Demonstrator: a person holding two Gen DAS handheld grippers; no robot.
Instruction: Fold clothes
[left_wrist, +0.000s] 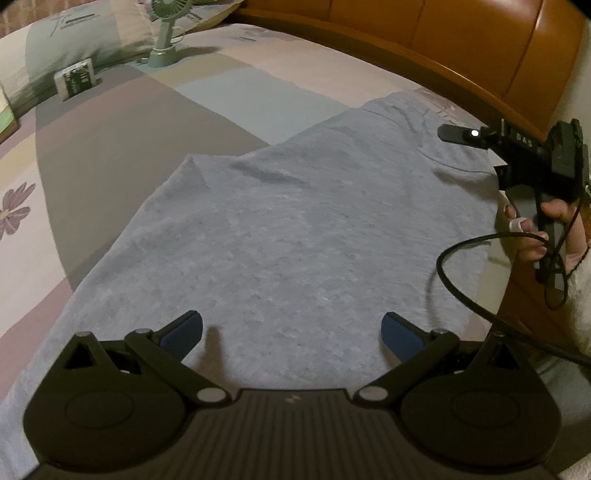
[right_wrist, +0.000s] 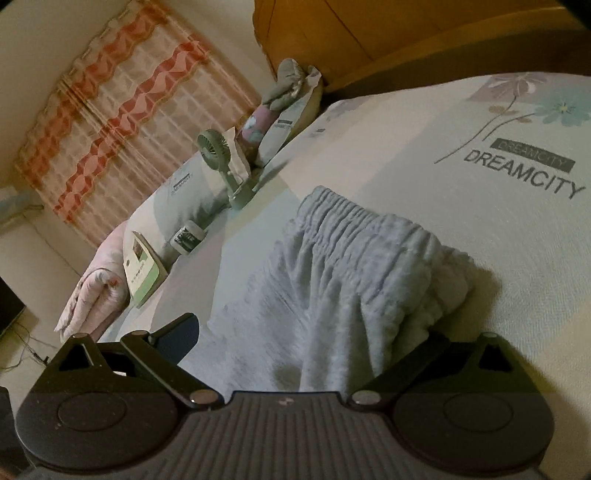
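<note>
On patchwork floral bedsheet (left_wrist: 110, 155), grey garment (left_wrist: 295, 229), wooden headboard (left_wrist: 443, 40), striped curtain (right_wrist: 122, 122)

Left gripper (left_wrist: 291, 332) low, jaws spread wide. Right gripper (right_wrist: 295, 343) likewise spread, gripped by a hand (left_wrist: 554, 229) at its handle.

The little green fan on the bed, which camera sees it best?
The right wrist view: the green fan shows whole, grille, stem and base. In the left wrist view the fan is cut off at the top edge.
</note>
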